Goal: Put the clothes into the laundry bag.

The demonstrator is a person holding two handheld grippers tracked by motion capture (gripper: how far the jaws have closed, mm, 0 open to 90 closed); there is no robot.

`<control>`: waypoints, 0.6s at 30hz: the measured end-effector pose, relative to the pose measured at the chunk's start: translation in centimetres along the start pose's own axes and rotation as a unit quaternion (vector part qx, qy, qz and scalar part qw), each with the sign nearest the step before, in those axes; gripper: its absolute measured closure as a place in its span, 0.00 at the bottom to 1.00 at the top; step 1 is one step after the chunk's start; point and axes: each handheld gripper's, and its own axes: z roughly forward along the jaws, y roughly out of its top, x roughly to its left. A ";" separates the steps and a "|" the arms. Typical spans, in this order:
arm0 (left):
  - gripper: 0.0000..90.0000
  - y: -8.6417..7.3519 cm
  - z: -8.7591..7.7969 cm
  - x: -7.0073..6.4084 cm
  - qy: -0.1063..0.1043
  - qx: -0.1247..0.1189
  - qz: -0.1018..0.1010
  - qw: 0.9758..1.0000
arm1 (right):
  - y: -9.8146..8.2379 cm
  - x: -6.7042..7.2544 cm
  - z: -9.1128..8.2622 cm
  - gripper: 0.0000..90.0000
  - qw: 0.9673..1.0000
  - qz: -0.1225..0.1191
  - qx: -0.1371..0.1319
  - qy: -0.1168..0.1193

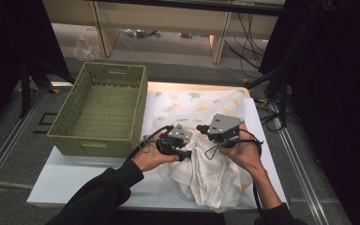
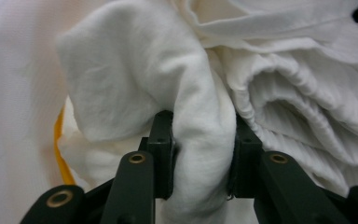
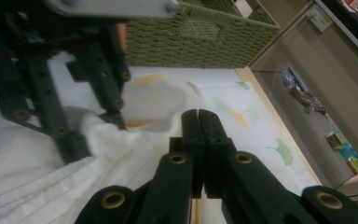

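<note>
A crumpled white cloth [image 1: 211,176] is heaped at the near right part of the table [image 1: 75,180], lying partly over a leaf-printed sheet [image 1: 192,105] spread beneath it. A thick fold of the cloth [image 2: 200,140] is pinched between the jaws of the left tongs [image 2: 199,154], seen in the high view [image 1: 187,152] at the heap's left edge. The right tongs [image 3: 198,140] are pressed together with nothing seen between them, held just above the cloth [image 3: 37,177] beside the left ones. A woven green basket [image 1: 101,110] stands at the table's far left, touching the sheet's edge.
</note>
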 end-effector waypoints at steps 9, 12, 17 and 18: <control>0.75 -0.3 0.8 1.0 -0.011 -0.001 -0.013 1.000 | -0.9 -0.6 -0.1 1.00 1.000 -0.007 0.020 -0.018; 0.75 -0.3 0.8 0.7 -0.013 0.005 0.001 1.000 | -0.9 -0.9 -0.2 1.00 0.999 -0.010 0.022 -0.021; 0.77 0.2 1.1 -1.0 -0.030 0.007 0.056 0.998 | -0.7 -0.9 -0.2 1.00 1.000 -0.009 0.015 -0.025; 0.76 0.4 1.2 -1.1 -0.030 0.004 0.058 0.998 | -0.6 -0.9 -0.2 1.00 1.000 -0.013 0.014 -0.022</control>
